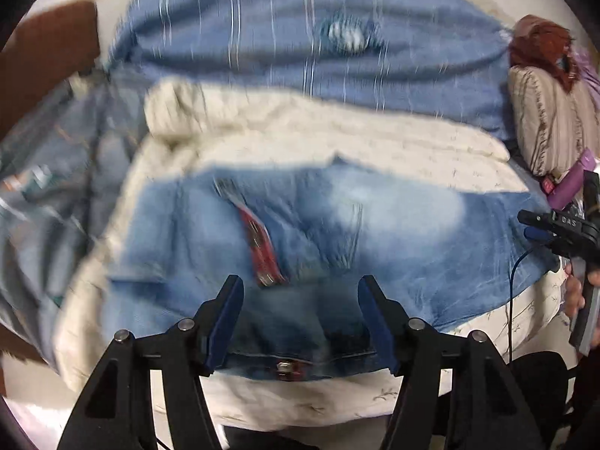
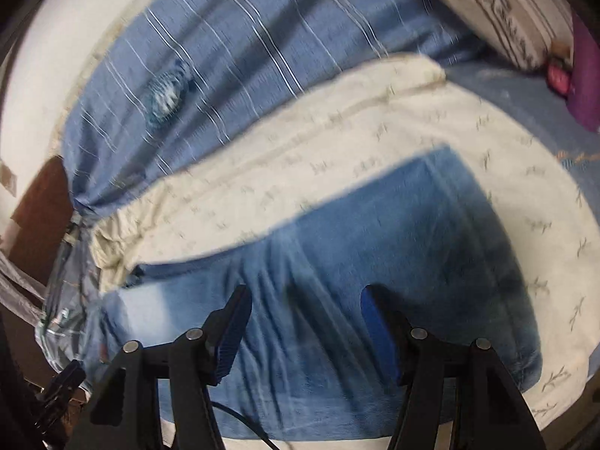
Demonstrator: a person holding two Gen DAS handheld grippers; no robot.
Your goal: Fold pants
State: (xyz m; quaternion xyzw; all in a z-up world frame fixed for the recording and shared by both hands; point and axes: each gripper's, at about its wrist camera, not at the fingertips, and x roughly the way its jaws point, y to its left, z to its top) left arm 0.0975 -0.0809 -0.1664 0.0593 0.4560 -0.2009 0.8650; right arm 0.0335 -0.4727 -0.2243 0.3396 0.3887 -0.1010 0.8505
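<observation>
both grippers, left gripper (image 1: 300, 292) and right gripper (image 2: 303, 300), hover spread and empty over the jeans (image 1: 375, 225), laid flat on the cream blanket (image 2: 375, 131) for folding

Motion blur smears the jeans (image 1: 300, 225); their waistband button (image 1: 282, 366) is barely legible.

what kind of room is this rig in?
Most likely a bedroom: the jeans lie on a bed, on a cream quilt over a blue striped sheet, with a pillow at the side.
</observation>
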